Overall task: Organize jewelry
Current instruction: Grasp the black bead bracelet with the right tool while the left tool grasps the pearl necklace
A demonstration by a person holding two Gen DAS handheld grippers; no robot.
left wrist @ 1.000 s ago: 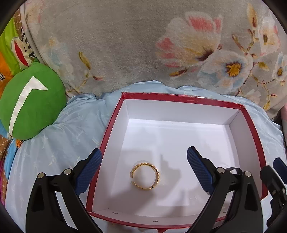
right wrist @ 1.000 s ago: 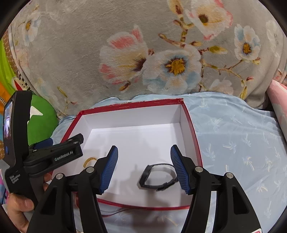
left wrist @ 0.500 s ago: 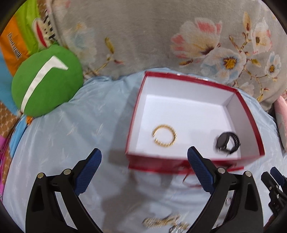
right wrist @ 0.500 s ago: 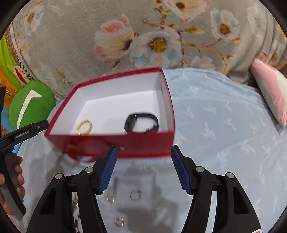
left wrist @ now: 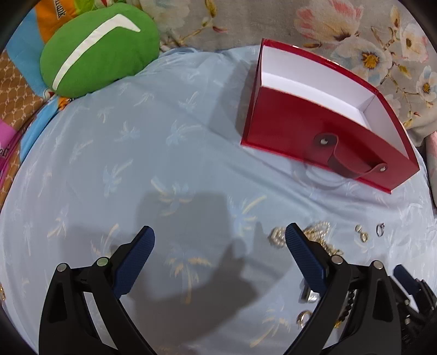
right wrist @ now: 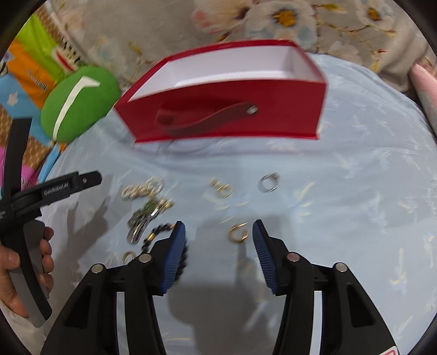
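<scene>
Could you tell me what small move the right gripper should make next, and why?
Probably ease the right gripper down and slightly forward around the gold ring. Its jaws are closing, but the ring lies loose on the blue sheet, just ahead of the pads, nothing yet between them.

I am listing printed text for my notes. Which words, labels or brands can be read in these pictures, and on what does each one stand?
"GenRobot.AI": on the black arm of the left gripper, right wrist view.
Letters on the orange cushion: cut off, not readable.
Letters on the same cushion in the right wrist view: too blurred to read.
</scene>
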